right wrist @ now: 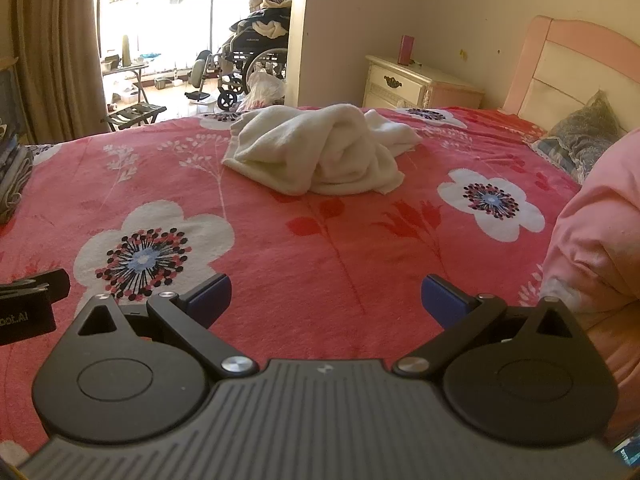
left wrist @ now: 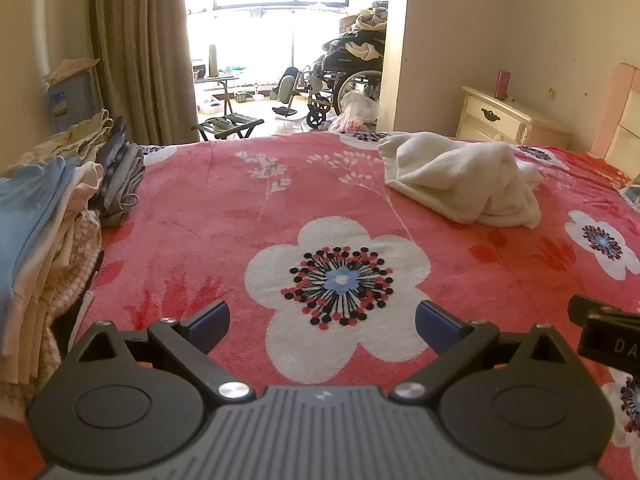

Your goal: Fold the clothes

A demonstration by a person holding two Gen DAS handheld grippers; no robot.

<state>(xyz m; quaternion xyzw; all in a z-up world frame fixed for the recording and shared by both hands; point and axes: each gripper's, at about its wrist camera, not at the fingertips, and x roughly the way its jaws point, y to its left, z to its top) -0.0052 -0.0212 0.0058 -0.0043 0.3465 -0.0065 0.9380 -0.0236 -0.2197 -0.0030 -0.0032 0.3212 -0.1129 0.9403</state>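
The left gripper (left wrist: 322, 322) was held low over the bed cover (left wrist: 224, 208), and its blue fingers (left wrist: 210, 326) were spread wide, with nothing between them. Only a big white flower print was seen in the gap, in the lower middle of the left view. The white garment (left wrist: 460, 178) was lying crumpled in a heap on the cover, in the upper right of that view, well apart from the fingertips and beyond the right one. It was touched by no finger.

In the right view, the right gripper (right wrist: 326, 300) was also opened wide and empty, with its fingers (right wrist: 444, 300) at the lower part of the frame. The garment (right wrist: 320, 152) was seen there in the upper middle, almost straight ahead of the gap between the fingers but far from them. Red cover was seen between the fingertips and the heap.

A stack of clothes (left wrist: 52, 240) was placed at the left edge of the left view, near the left finger but not touching it. A pink pillow (right wrist: 596, 240) was seen at the right edge of the right view, just beside the right finger. A nightstand (right wrist: 416, 84) and a wheelchair (right wrist: 252, 64) were standing beyond the bed, in the upper part of the frame.
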